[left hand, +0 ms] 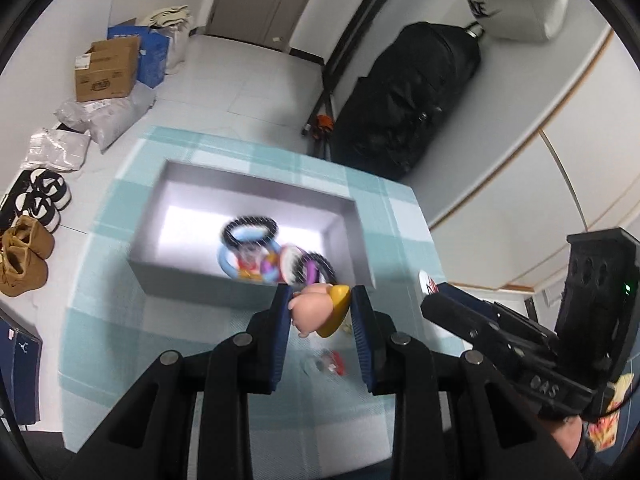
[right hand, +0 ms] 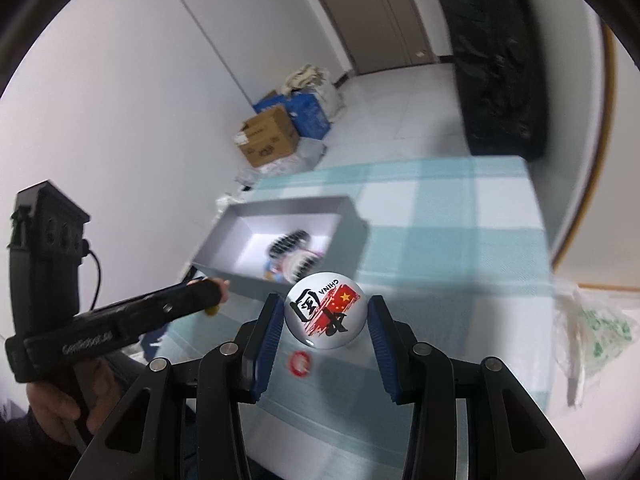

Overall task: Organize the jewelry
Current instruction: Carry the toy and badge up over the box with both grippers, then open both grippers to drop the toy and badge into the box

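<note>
A grey open box [left hand: 256, 292] sits on the teal checked tablecloth; inside lie several hair ties and rings [left hand: 256, 248], blurred. My left gripper [left hand: 320, 312] is shut on a pink and yellow figurine [left hand: 320, 310], held just in front of the box's near wall. My right gripper [right hand: 326, 316] is shut on a round white badge [right hand: 326, 316] printed with a red flag and "CHINA", held above the cloth near the box [right hand: 224, 256]. A small red and white ring [right hand: 300, 363] lies on the cloth below the badge; it also shows in the left wrist view [left hand: 330, 362].
The table's far edge [left hand: 280, 148] drops to a tiled floor with a black bag [left hand: 404, 92], a tripod, cardboard boxes [left hand: 106, 68] and shoes [left hand: 36, 200]. A plastic bag [right hand: 592, 328] lies at the table's right edge. The other gripper crosses each view [left hand: 500, 332] [right hand: 120, 320].
</note>
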Action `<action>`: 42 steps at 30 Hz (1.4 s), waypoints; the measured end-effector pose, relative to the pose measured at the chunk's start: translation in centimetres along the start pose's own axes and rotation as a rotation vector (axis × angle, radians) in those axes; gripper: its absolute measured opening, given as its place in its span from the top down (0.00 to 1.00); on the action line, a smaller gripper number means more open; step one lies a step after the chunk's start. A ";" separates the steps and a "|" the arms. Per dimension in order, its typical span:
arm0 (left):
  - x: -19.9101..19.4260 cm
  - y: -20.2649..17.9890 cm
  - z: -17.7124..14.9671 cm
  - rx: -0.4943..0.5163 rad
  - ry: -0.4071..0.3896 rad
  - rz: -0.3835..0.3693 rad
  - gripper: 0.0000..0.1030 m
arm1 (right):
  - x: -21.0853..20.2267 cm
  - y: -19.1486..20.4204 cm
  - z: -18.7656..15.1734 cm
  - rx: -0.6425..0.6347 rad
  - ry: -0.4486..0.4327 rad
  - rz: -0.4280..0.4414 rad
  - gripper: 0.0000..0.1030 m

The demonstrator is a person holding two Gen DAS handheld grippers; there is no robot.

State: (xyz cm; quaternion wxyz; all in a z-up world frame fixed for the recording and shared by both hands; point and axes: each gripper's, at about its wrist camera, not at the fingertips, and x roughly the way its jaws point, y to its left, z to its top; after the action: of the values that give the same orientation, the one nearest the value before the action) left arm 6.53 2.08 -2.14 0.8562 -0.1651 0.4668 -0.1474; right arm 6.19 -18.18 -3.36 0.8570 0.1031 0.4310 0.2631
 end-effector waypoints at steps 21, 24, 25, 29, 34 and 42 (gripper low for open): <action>2.0 4.8 4.2 -0.136 0.019 -0.053 0.77 | 5.9 3.8 5.6 -0.079 -0.002 0.126 0.59; 2.2 5.1 4.7 -0.145 0.020 -0.053 0.77 | 6.6 3.7 5.9 -0.086 0.015 0.137 0.59; 2.3 5.2 4.8 -0.147 0.021 -0.052 0.77 | 6.8 3.7 6.0 -0.088 0.018 0.137 0.59; 3.2 5.6 4.9 -0.161 0.041 -0.050 0.77 | 7.6 3.2 6.3 -0.080 0.034 0.142 0.59; 4.2 6.4 5.1 -0.201 0.066 -0.063 0.77 | 8.3 2.7 6.2 -0.069 0.066 0.142 0.59; 4.8 6.0 6.0 -0.213 0.073 -0.110 0.71 | 8.9 1.7 6.3 -0.022 0.091 0.165 0.57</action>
State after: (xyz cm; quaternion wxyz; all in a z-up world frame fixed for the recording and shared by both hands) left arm 14.67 6.43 -5.17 0.8070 -0.2752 0.5007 -0.1493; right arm 14.97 -11.64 -4.99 0.8130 0.1171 0.4565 0.3419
